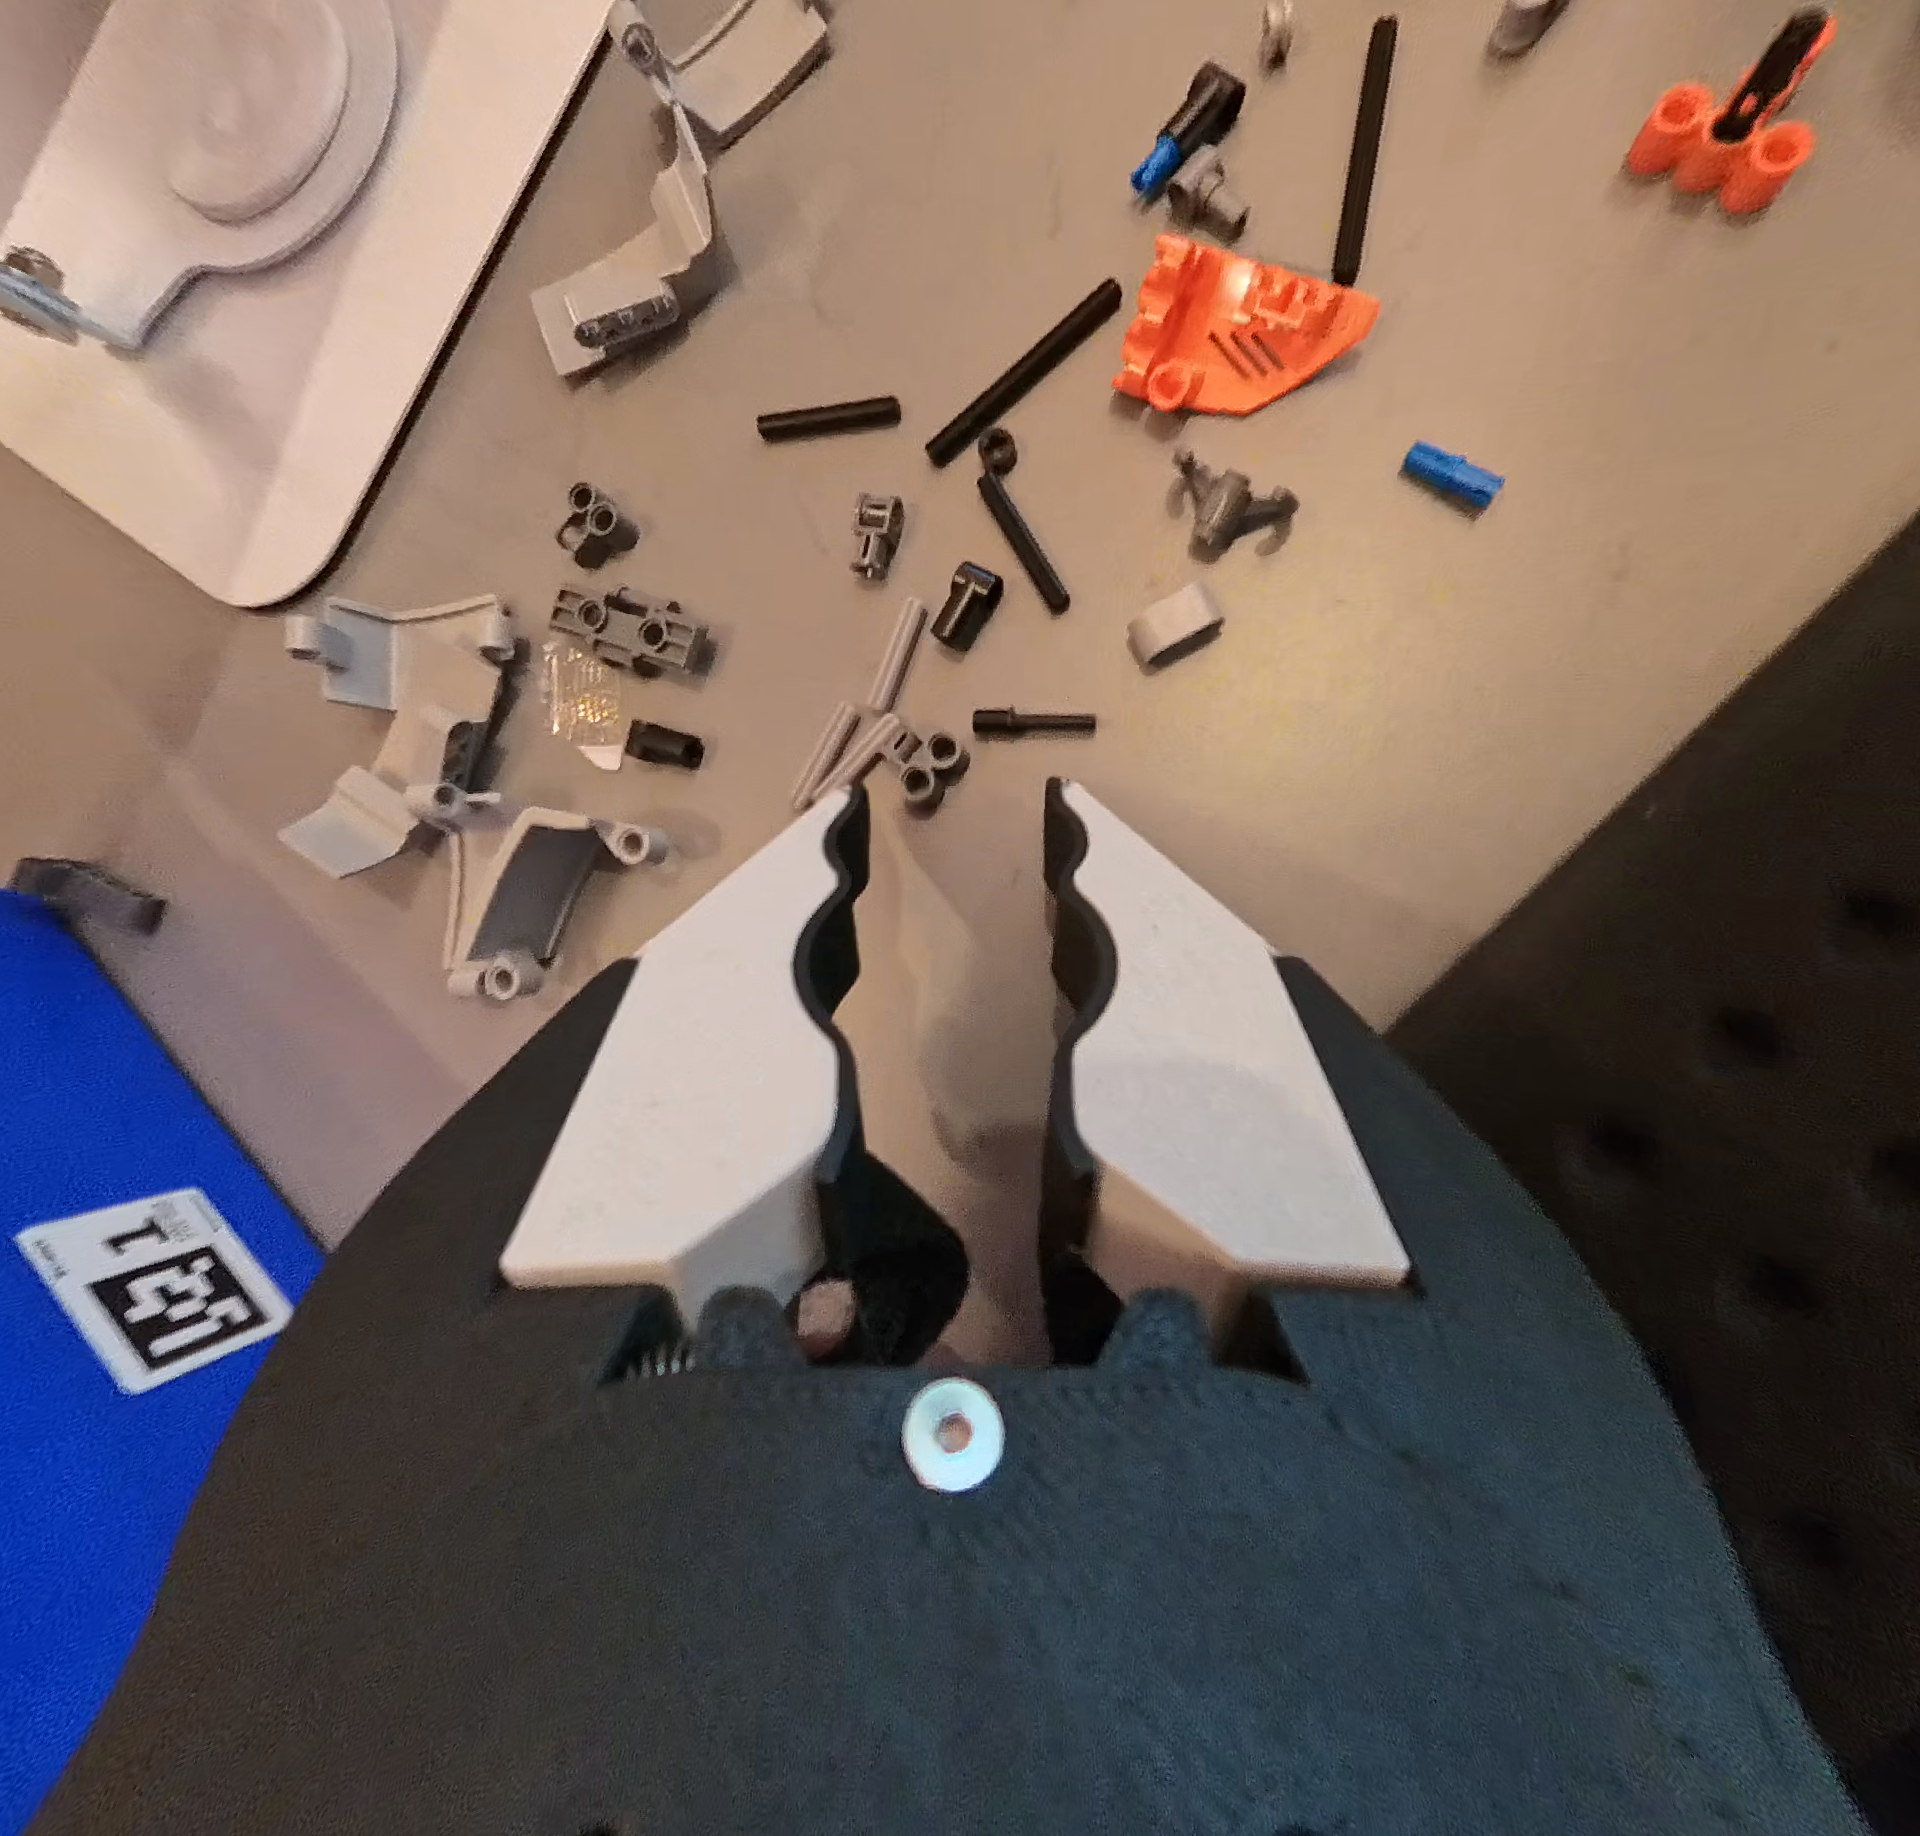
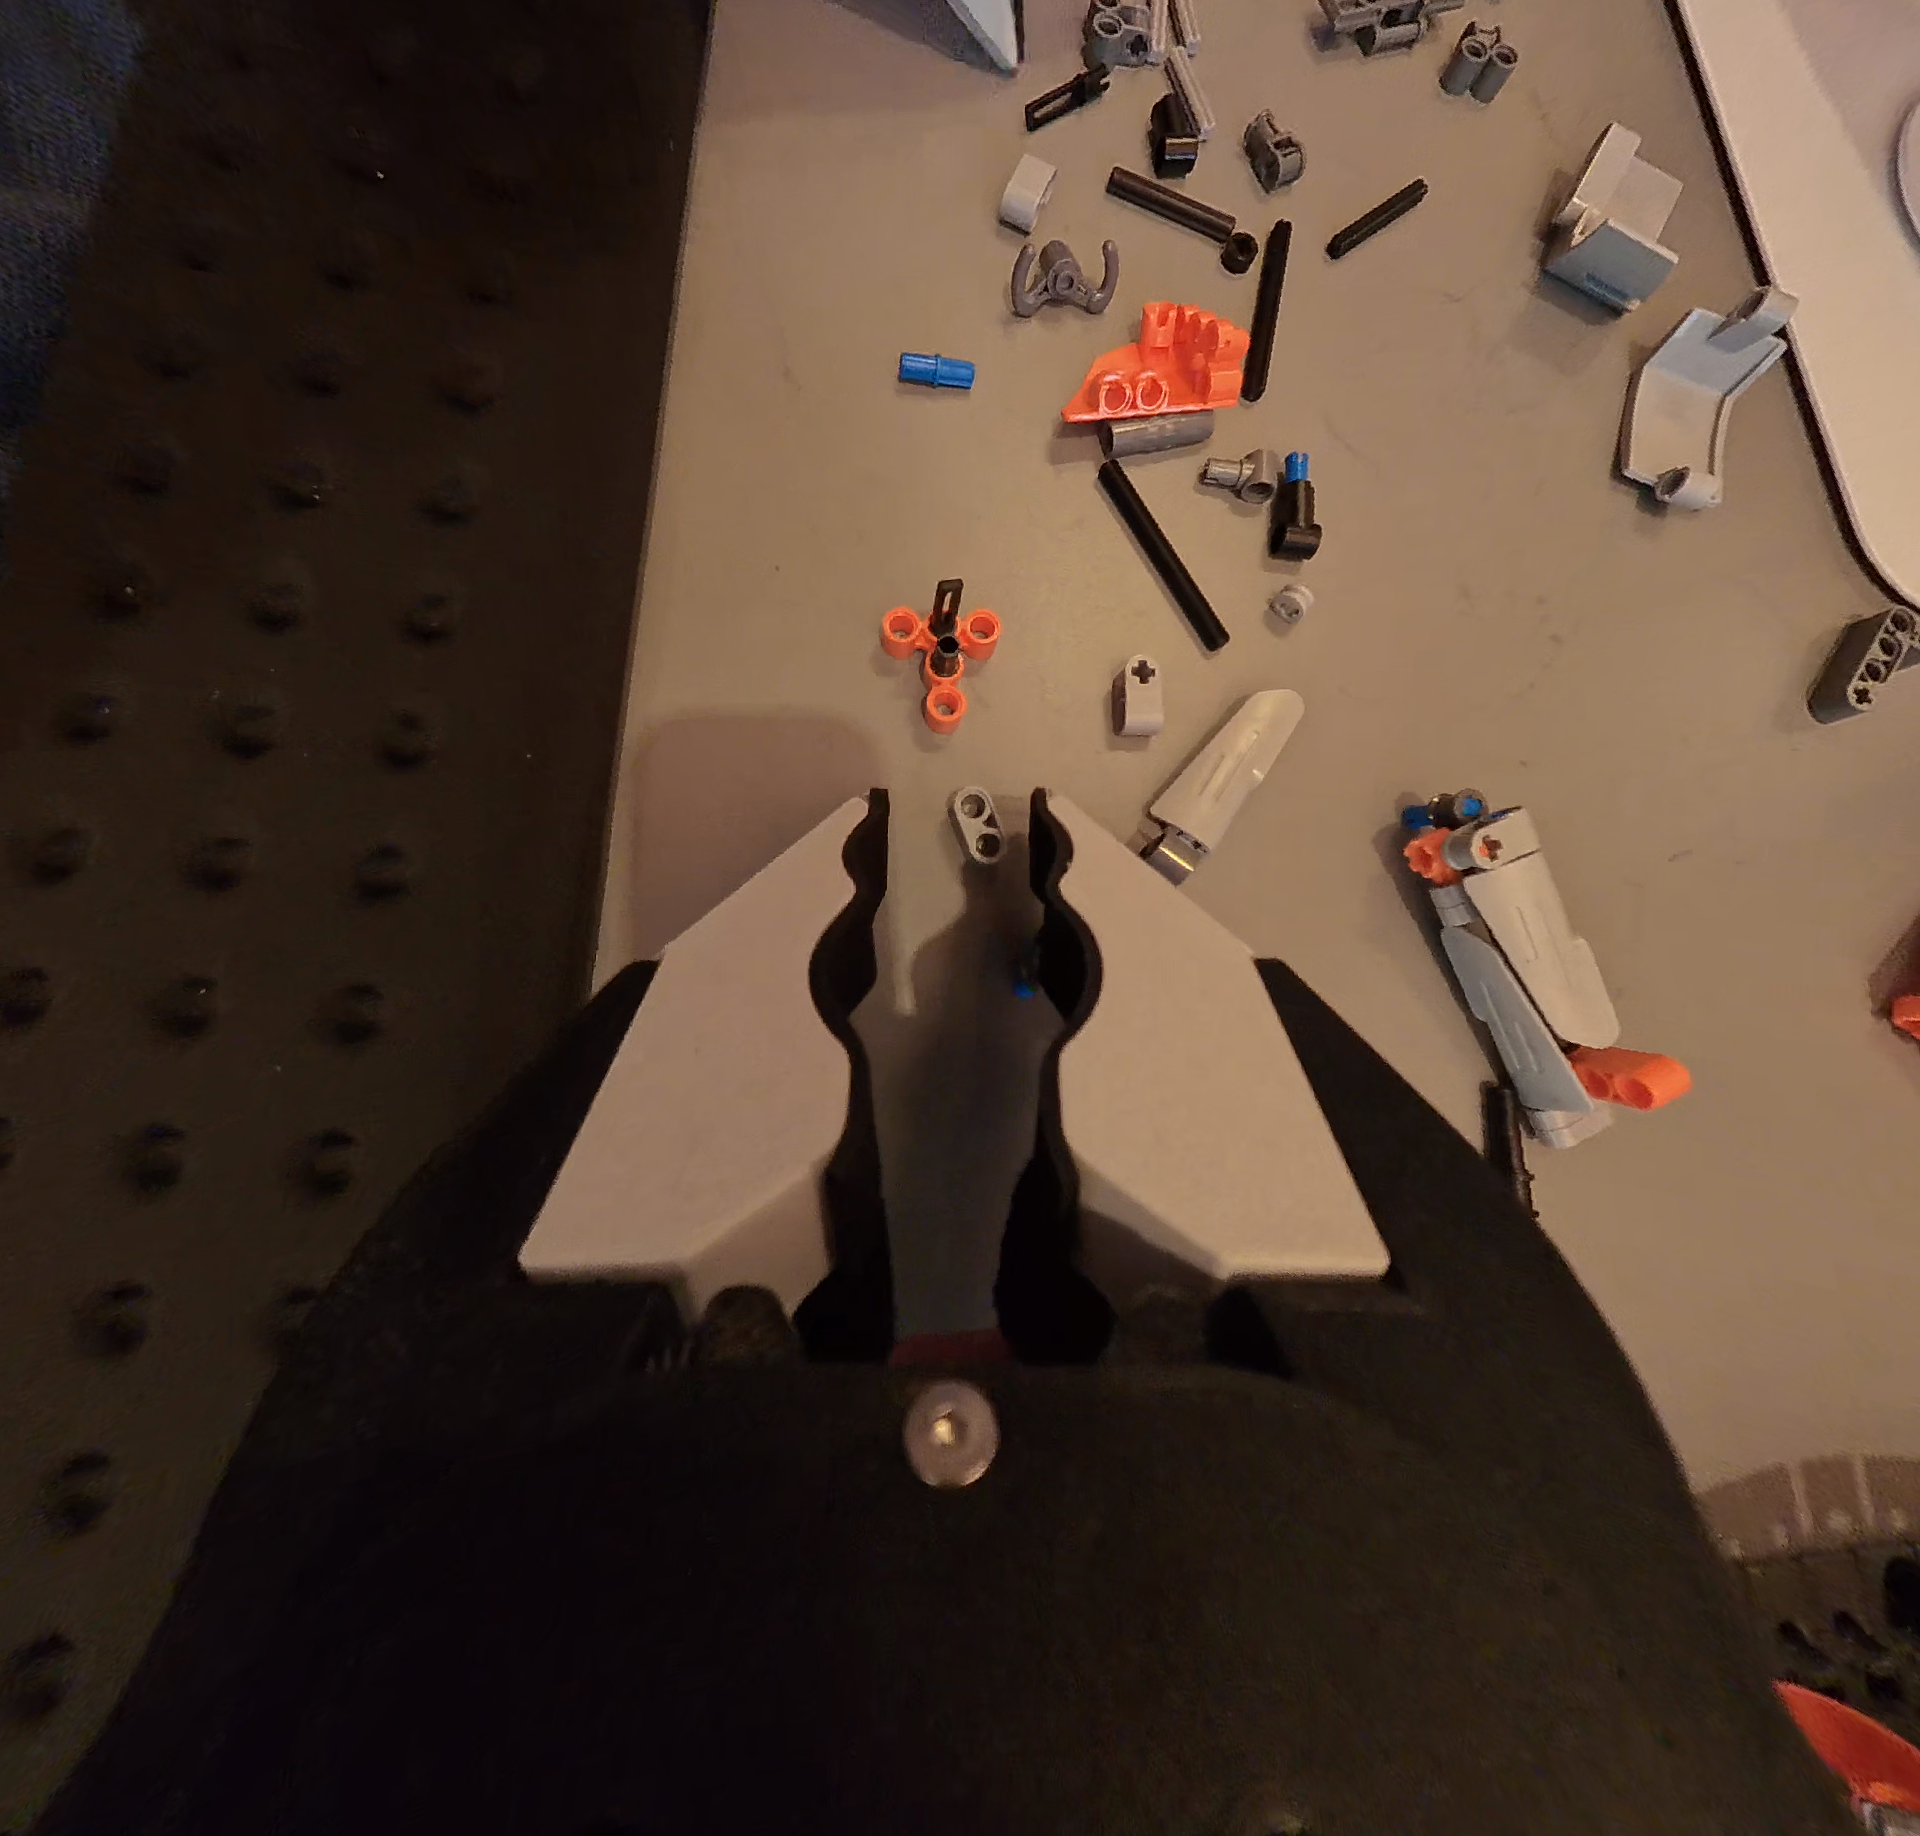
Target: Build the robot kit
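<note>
Fig.: Loose building parts spread on table (image 2: 1455, 1267), two wrist views.

L gripper (image 1: 951, 799) above table, jaws apart; twin-hole connector (image 1: 932, 766) just ahead of tips, axle pin (image 1: 1034, 722) to its right. R gripper (image 2: 956, 810) jaws apart; two-hole link (image 2: 978, 823) between tips, three-lobed hub (image 2: 941, 659) ahead, part-built assy (image 2: 1517, 976) to right.

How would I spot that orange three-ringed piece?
Start at the table's edge beside the dark studded mat. Just ahead of the right gripper, the rotor stands alone: three orange rings around a black peg, unlike the flat orange panel farther off.
</note>
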`<action>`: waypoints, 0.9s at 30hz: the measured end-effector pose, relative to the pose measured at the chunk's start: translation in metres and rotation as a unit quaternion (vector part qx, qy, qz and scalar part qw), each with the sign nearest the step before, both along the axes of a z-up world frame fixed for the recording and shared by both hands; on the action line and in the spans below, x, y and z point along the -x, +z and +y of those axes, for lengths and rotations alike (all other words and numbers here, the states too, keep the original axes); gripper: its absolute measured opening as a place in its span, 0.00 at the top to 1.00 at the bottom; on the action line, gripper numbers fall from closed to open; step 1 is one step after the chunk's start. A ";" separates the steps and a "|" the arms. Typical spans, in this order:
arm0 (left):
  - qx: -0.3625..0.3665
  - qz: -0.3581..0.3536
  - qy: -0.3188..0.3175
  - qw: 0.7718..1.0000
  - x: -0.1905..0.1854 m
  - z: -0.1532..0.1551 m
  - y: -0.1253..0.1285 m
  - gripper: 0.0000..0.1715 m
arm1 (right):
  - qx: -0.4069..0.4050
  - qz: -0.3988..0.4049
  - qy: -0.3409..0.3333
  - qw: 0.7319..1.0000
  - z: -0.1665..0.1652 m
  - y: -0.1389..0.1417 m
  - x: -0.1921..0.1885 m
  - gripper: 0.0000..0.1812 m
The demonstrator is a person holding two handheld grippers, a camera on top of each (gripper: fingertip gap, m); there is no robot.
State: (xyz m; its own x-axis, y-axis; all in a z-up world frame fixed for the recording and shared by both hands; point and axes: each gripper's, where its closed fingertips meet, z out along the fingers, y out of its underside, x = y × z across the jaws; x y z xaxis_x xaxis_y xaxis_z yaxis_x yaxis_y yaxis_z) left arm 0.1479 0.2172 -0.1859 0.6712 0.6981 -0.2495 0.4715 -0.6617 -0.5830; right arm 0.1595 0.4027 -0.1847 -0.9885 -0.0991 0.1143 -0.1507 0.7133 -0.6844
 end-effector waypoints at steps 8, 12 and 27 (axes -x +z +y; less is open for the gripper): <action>-0.047 -0.030 -0.058 0.997 -0.005 0.030 -0.001 0.85 | 0.012 -0.004 -0.004 1.000 0.000 0.004 0.002 0.86; -0.072 -0.022 -0.062 0.995 -0.010 0.028 0.015 0.81 | 0.031 -0.009 -0.011 0.999 0.000 0.011 0.005 0.86; -0.035 0.094 -0.066 0.993 -0.035 -0.024 0.116 0.83 | 0.060 -0.005 -0.021 0.998 -0.003 0.016 0.011 0.85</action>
State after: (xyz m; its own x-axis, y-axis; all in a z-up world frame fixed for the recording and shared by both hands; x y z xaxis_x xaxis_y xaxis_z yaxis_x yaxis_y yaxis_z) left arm 0.1824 0.1936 -0.0702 0.7040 0.6278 -0.3320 0.2631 -0.6648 -0.6992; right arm 0.1480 0.3999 -0.1690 -0.9927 -0.0446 0.1120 -0.1149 0.6314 -0.7669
